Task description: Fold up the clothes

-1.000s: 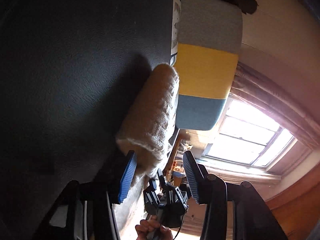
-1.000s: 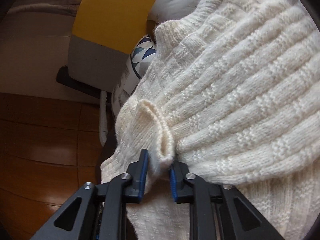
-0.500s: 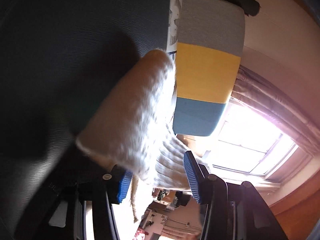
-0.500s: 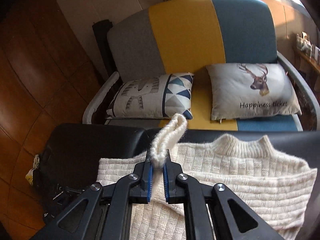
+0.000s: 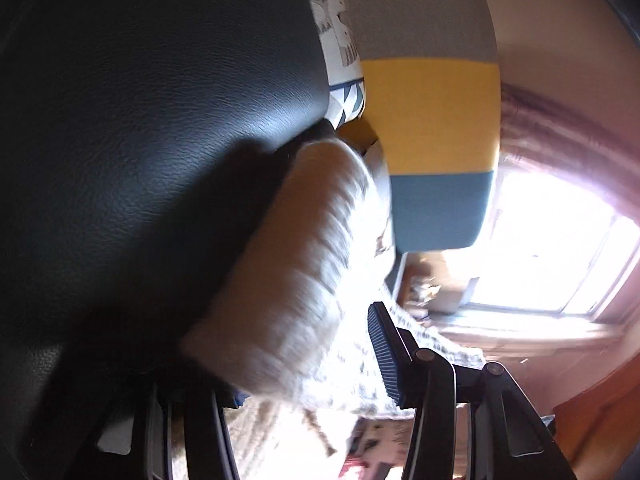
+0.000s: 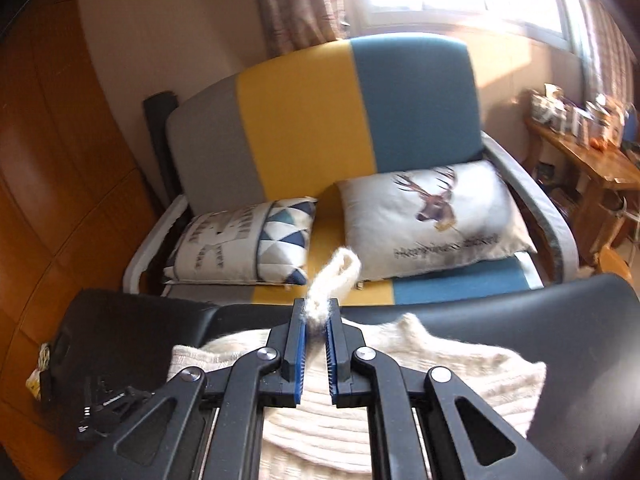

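Cream ribbed sweater [image 6: 400, 360] on a black worktop [image 6: 140, 320]; grey, yellow and blue striped sofa [image 6: 320, 120]; deer-print white pillow [image 6: 432, 212].

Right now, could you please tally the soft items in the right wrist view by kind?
Sweaters: 1, the cream knit sweater, a fold of it pinched in the right tongs.
Cushions: 2, the deer cushion and the triangle-pattern cushion.
Total: 3.
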Tool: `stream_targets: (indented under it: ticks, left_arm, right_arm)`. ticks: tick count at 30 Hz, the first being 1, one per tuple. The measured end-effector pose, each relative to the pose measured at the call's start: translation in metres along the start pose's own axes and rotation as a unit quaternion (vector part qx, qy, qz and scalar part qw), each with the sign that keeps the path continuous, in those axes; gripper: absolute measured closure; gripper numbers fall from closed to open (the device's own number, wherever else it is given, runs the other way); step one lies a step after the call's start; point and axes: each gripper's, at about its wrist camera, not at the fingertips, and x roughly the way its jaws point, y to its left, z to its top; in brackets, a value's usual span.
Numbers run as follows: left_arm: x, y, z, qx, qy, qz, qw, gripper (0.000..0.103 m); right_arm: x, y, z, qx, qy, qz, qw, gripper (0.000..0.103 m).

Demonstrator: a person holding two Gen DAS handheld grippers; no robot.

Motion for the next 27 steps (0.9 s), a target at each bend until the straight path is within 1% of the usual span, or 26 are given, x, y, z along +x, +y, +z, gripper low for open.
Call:
stream_targets:
  ticks: [6,7,9,10,11,13,16,18,19,21,22,23,25,26,27]
  left_arm:
    - [0.015,-0.024,-0.006,0.066,-0.012,0.057,0.9961,0.053]
    - [0.017,-0.027,-0.008,0.077,-0.014,0.064,0.9949,0.053]
    - [0.022,-0.035,-0.011,0.099,-0.017,0.081,0.9917,0.053]
    - [0.024,-0.039,-0.012,0.111,-0.018,0.091,0.9895,0.053]
    - [0.027,-0.042,-0.014,0.12,-0.019,0.099,0.9877,0.053]
    - [0.033,-0.041,-0.017,0.128,-0.02,0.108,0.9856,0.053]
    - [0.032,-0.04,-0.03,0.136,-0.017,0.117,0.9837,0.053]
    - [0.024,-0.033,-0.03,0.143,-0.014,0.122,0.9822,0.053]
    - [0.025,-0.036,-0.03,0.147,-0.014,0.124,0.9812,0.053]
    - [0.015,-0.028,-0.022,0.157,-0.011,0.132,0.9788,0.053]
    - [0.017,-0.028,-0.021,0.162,-0.011,0.136,0.9772,0.053]
    - [0.012,-0.026,-0.023,0.168,-0.01,0.14,0.9757,0.053]
    - [0.002,-0.023,-0.029,0.179,-0.009,0.146,0.9728,0.053]
    - [0.002,-0.023,-0.03,0.182,-0.009,0.148,0.972,0.053]
    - [0.002,-0.023,-0.03,0.185,-0.009,0.15,0.9712,0.053]
  right_arm:
    - [0.011,-0.076,-0.036,0.068,0.033,-0.044,0.996,0.096]
    - [0.014,-0.088,-0.043,0.082,0.041,-0.043,0.995,0.096]
    - [0.022,-0.109,-0.059,0.113,0.061,-0.03,0.991,0.096]
    - [0.026,-0.118,-0.068,0.131,0.069,-0.016,0.989,0.095]
    - [0.029,-0.125,-0.077,0.15,0.075,0.007,0.986,0.092]
    - [0.036,-0.136,-0.095,0.182,0.087,0.057,0.978,0.092]
    - [0.041,-0.143,-0.119,0.23,0.098,0.109,0.962,0.077]
    - [0.045,-0.143,-0.132,0.241,0.11,0.122,0.956,0.072]
    - [0.047,-0.143,-0.139,0.251,0.114,0.132,0.952,0.067]
    - [0.051,-0.144,-0.153,0.271,0.122,0.153,0.943,0.065]
    - [0.052,-0.146,-0.159,0.288,0.122,0.16,0.936,0.065]
    - [0.052,-0.153,-0.165,0.317,0.114,0.168,0.926,0.065]
    - [0.054,-0.165,-0.176,0.376,0.097,0.195,0.901,0.065]
    - [0.055,-0.168,-0.18,0.395,0.094,0.205,0.89,0.065]
    - [0.056,-0.168,-0.182,0.405,0.092,0.213,0.884,0.065]
